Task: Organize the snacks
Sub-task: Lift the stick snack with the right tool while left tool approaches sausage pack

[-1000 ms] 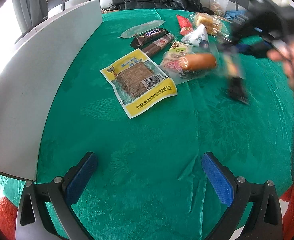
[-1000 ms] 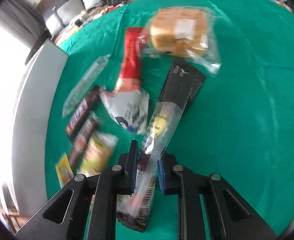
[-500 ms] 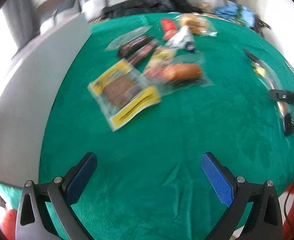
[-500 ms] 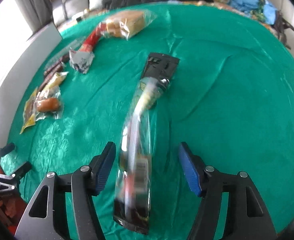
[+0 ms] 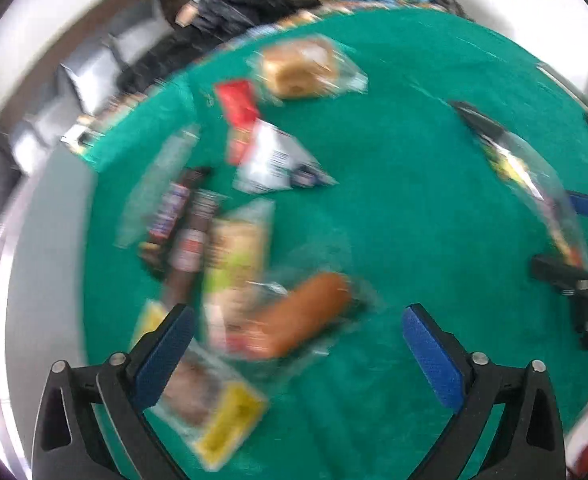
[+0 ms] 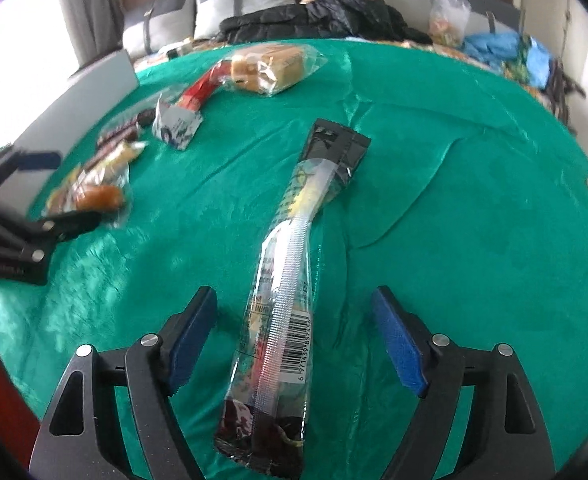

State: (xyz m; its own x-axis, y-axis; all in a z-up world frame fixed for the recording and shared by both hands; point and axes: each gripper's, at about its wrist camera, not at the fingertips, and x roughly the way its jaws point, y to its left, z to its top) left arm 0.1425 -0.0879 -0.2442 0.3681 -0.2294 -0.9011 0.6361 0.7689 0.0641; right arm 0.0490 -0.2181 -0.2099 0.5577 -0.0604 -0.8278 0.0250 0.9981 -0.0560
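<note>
Left hand-held gripper wide open, empty over blurred snacks; right hand-held gripper opening astride clear-wrapped snack

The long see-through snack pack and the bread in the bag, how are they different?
The long clear snack pack is thin and stretched out; the bagged bread is short and chunky. The pack lies between the right gripper fingers, whose jaws are opening and not pressing it; the bread sits far back beside a red packet. Both are in clear wrappers on the green tablecloth.
</note>
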